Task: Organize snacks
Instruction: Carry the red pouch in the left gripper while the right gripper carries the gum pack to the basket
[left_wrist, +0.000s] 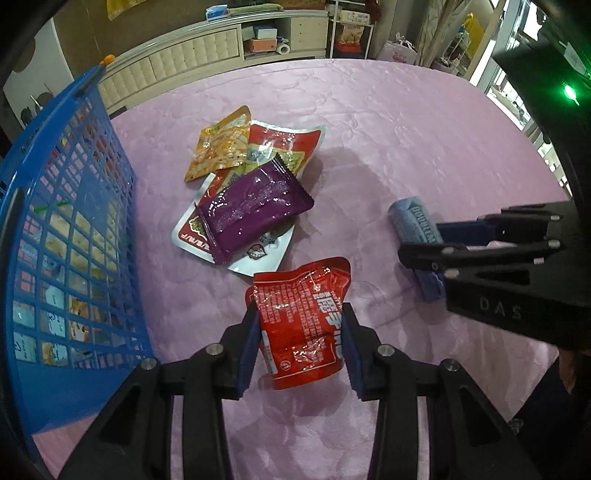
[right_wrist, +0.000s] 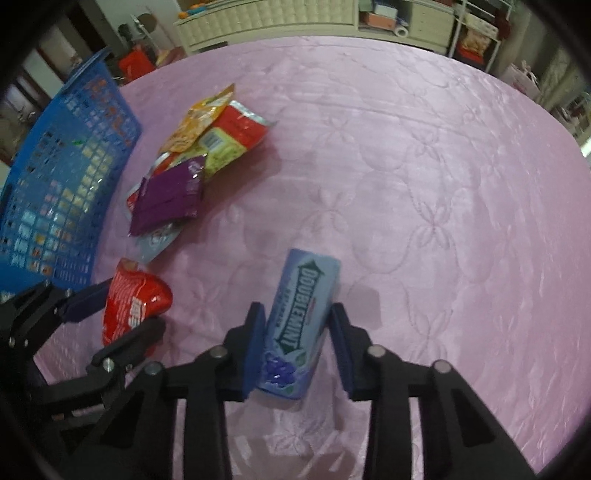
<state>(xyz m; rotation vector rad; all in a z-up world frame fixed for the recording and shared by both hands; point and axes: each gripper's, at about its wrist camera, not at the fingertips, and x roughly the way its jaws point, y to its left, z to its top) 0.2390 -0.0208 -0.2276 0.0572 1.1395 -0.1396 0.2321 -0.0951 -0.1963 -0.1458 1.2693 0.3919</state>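
Left gripper clamped on a red snack packet, bottom centre. Right gripper narrowed around a blue gum pack, apparently pressing it. Other packets piled beside blue basket, upper left.

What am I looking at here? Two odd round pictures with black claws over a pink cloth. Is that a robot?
No robot: a person holds a two-finger claw in each hand, each with a wide-angle camera looking along its fingers. One picture is from the left gripper, closed on a red snack packet. The other is from the right gripper, around a blue Doublemint pack. On the pink cloth lies a pile: purple, orange and red-and-white packets. The blue basket already holds snacks.
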